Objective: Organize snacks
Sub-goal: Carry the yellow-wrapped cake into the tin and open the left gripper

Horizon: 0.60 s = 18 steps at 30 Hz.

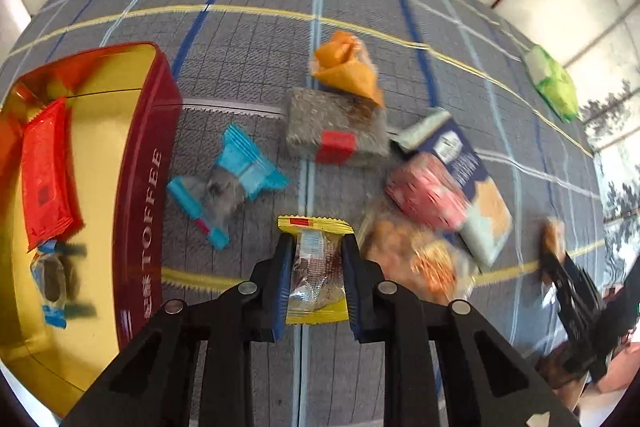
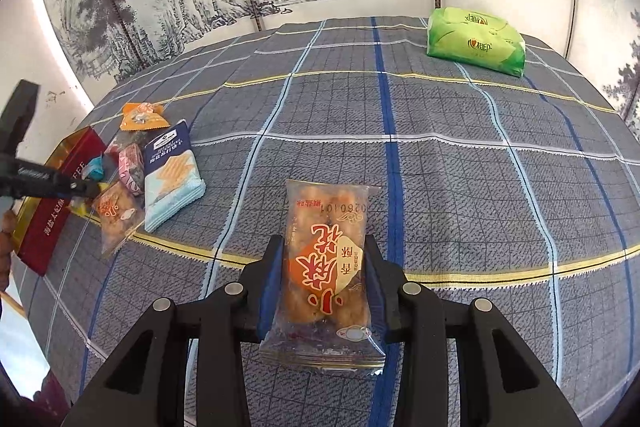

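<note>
While blurred: left gripper point(image 1: 316, 267) clamped on yellow-edged candy point(image 1: 316, 271) right of red toffee tin point(image 1: 148, 163), right gripper point(image 2: 322, 287) gripping clear cracker packet point(image 2: 326, 267), seemingly above checked cloth point(image 2: 440, 155).

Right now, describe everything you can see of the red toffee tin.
The toffee tin is a dark red metal box with rounded corners, its lid off, and a shiny gold inside. "TOFFEE" runs in pale letters along its side wall, with smaller print beside it. It sits flat on the checked cloth, left of the loose snacks. Inside lie a red packet and a clear sweet with blue ends. No claw touches it.
</note>
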Motion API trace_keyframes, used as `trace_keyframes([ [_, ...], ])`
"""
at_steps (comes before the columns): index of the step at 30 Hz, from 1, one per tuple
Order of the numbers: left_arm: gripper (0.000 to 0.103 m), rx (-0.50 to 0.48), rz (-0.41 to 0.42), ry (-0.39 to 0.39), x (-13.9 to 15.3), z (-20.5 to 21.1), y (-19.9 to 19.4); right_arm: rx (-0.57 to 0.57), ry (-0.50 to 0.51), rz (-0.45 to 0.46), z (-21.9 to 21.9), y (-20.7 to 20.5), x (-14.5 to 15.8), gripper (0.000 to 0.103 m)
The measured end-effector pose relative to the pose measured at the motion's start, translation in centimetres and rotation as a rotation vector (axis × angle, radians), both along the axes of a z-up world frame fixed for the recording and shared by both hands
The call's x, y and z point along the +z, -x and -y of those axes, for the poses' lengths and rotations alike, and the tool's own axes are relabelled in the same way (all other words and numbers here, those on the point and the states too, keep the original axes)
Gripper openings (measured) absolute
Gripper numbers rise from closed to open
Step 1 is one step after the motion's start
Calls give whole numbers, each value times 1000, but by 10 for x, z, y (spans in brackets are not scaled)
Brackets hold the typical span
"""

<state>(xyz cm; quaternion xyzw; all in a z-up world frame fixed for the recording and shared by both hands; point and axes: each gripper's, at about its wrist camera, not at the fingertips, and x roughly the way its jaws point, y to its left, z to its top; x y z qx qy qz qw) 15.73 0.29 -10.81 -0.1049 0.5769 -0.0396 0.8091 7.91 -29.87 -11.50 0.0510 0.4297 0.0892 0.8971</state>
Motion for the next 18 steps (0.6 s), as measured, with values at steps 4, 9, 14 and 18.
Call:
trace_keyframes([
  [4, 21, -30, 138, -69, 29, 3, 38, -1, 26, 0, -4, -1, 1, 39],
  [9, 21, -16, 219, -103, 53, -4, 66, -1, 54, 0, -8, -1, 1, 39],
  [14, 21, -19, 285, -162, 68, -9, 86, 1, 112, -1, -16, -1, 1, 39],
  [18, 21, -16, 324, -188, 75, -14, 97, 1, 130, -1, -18, -1, 1, 39],
])
